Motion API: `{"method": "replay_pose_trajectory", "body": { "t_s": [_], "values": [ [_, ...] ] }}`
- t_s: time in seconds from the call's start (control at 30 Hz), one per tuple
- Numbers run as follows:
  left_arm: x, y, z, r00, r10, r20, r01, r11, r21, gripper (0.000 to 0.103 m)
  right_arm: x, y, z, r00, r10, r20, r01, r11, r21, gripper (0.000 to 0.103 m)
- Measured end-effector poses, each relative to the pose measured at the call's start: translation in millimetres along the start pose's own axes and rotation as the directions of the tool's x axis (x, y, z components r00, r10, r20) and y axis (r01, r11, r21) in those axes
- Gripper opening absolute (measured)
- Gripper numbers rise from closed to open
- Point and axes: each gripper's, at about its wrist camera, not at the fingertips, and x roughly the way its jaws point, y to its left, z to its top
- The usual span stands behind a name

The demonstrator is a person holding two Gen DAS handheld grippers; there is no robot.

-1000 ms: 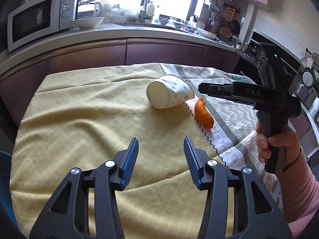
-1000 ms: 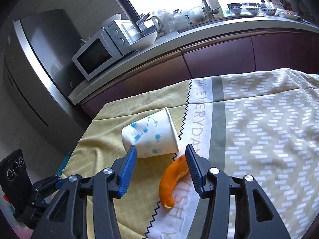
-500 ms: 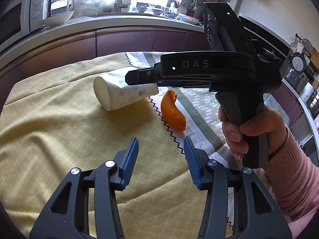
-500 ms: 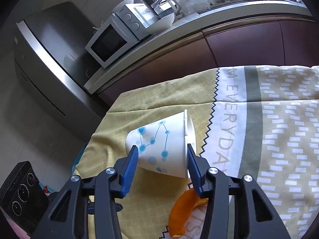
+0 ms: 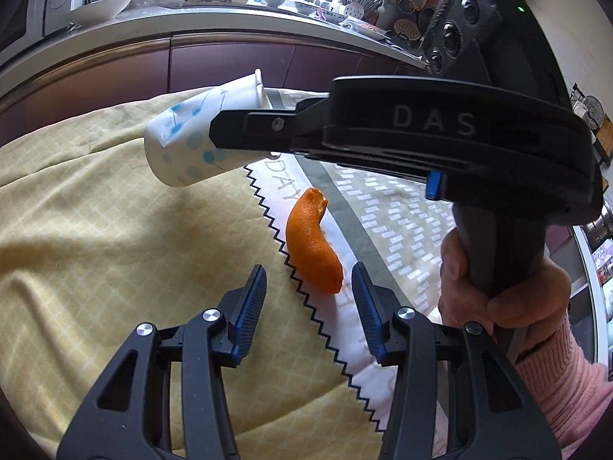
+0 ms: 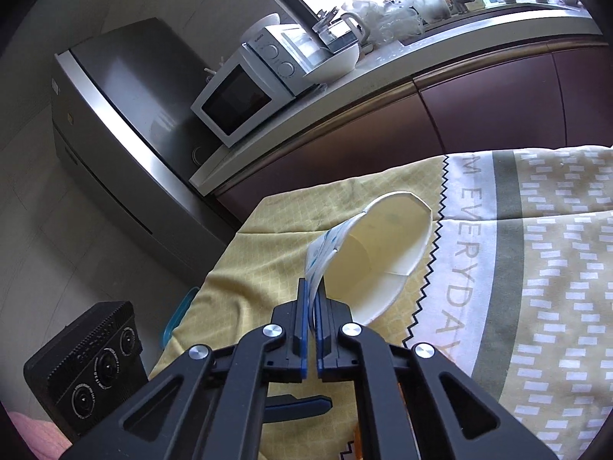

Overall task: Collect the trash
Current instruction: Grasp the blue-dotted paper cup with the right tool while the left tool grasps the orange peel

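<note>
A white paper cup (image 6: 379,253) with blue dots is squashed flat at its side wall between the pads of my right gripper (image 6: 314,299), which is shut on it; its mouth faces right. In the left wrist view the same paper cup (image 5: 187,145) hangs above the tablecloth, held by the right gripper's black finger (image 5: 268,130). An orange peel (image 5: 314,253) lies on the white band of the cloth. My left gripper (image 5: 308,295) stands open just short of the peel, its blue pads either side of the peel's near end without touching it.
The table carries a yellow and grey patterned cloth (image 5: 95,249). Behind it run dark red cabinets and a counter with a microwave (image 6: 245,96), a bowl and dishes. A steel fridge (image 6: 126,115) stands at the left. A hand in a pink sleeve (image 5: 509,295) holds the right gripper's handle.
My right gripper closed on the cup's wall, crushing it, and raised it off the cloth. My left gripper moved toward the orange peel, now just ahead of its pads.
</note>
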Motion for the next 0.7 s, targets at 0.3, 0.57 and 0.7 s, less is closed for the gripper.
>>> {"method": "replay_pose_trajectory", "body": {
  "t_s": [0.3,0.57,0.7],
  "values": [
    [23.2,-2.9,9.7,0.998,0.026,-0.051,-0.027,1.0,-0.016,0.026,-19.1,-20.3,1.8,0.997,-0.015,0.074,0.008,0.996,0.085,0.002],
    [9.0,7.1,2.4,0.997,0.071,-0.03,-0.072,0.997,-0.038,0.012,-25.8,-15.5,-1.6,0.995,-0.017,0.098,0.009,0.997,0.083,0.002],
    [-13.2,14.0,-2.8,0.994,0.108,0.007,-0.108,0.993,-0.038,0.012,-27.4,-6.9,-6.0,0.995,-0.006,0.104,-0.001,0.998,0.07,0.002]
  ]
}}
